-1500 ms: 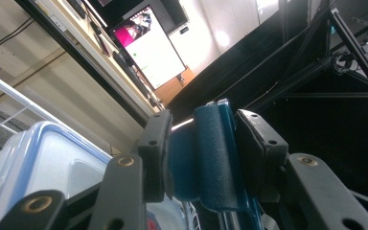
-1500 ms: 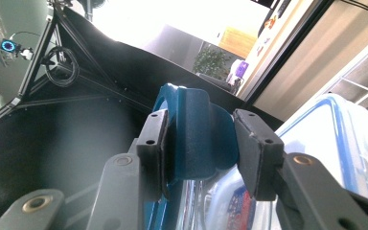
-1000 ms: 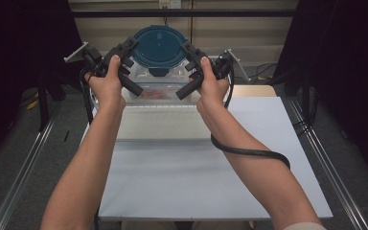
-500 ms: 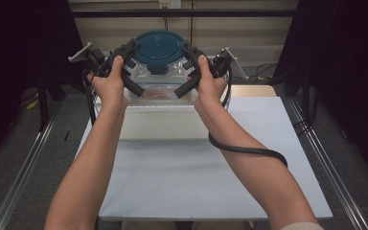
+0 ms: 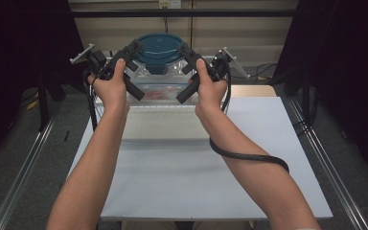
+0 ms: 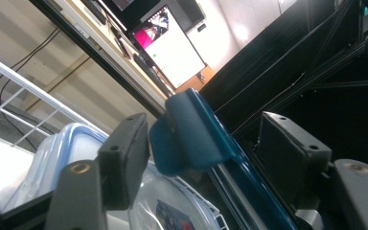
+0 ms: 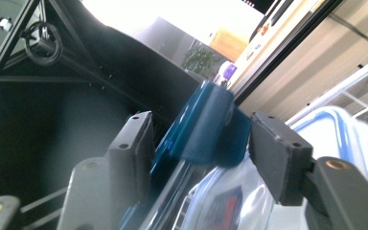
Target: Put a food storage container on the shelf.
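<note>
A clear plastic container (image 5: 158, 91) with a round dark blue lid (image 5: 159, 48) stands at the far end of the table. My left gripper (image 5: 135, 69) is at the lid's left side, and its jaws straddle a blue lid tab (image 6: 187, 134) with a gap on one side. My right gripper (image 5: 183, 72) is at the lid's right side, its jaws either side of the opposite tab (image 7: 211, 127). Both grippers are open around the tabs. Something reddish shows inside the container.
A raised white platform (image 5: 158, 127) lies just in front of the container on the white table (image 5: 182, 182). Another container with a light blue rim (image 6: 72, 143) and a white wire rack (image 6: 9, 96) lie beyond the jaws. The right gripper's cable (image 5: 249, 157) loops across the forearm.
Both hands have shifted only slightly at the lid's sides. The container stays where it was.
</note>
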